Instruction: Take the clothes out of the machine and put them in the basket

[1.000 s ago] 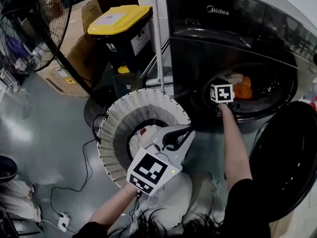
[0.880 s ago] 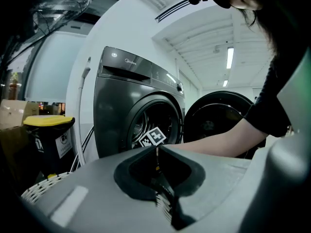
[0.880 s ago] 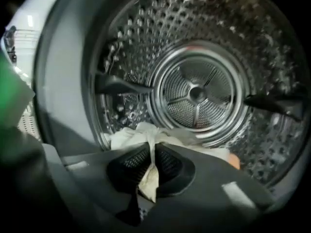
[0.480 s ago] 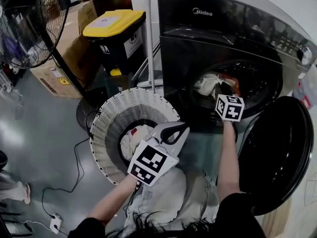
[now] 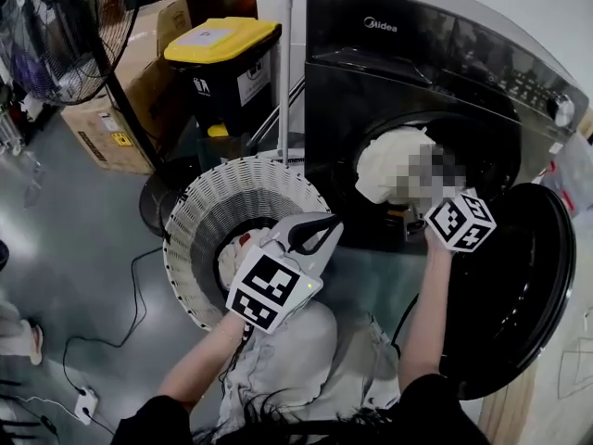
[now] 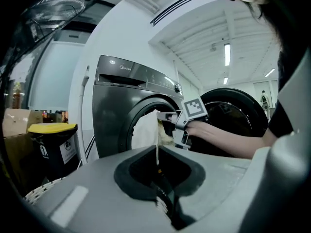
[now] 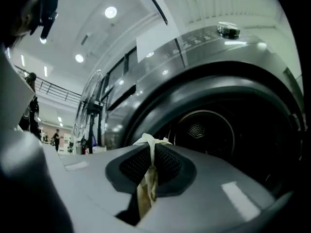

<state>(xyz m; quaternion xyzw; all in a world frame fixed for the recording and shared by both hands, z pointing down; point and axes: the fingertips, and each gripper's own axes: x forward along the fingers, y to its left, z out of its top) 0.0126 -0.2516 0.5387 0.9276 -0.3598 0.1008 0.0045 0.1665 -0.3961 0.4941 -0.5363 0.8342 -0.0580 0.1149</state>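
While the left gripper [image 5: 326, 224] hovers over the white laundry basket [image 5: 199, 213], its jaws closed on nothing, a pale garment [image 5: 384, 163] bulges from the drum mouth of the Midea washing machine [image 5: 361, 82]. At its right edge the right gripper [image 7: 148, 165] pinches the garment's cream fabric tightly, near the open door [image 5: 519, 295].

The left gripper [image 5: 315, 233] sits low at the end of a bent, bare forearm, about level, its jaws pressed together with nothing between them. The right gripper [image 7: 149, 152] is held higher on an outstretched arm, jaws clamped on pale cloth [image 7: 145, 191].
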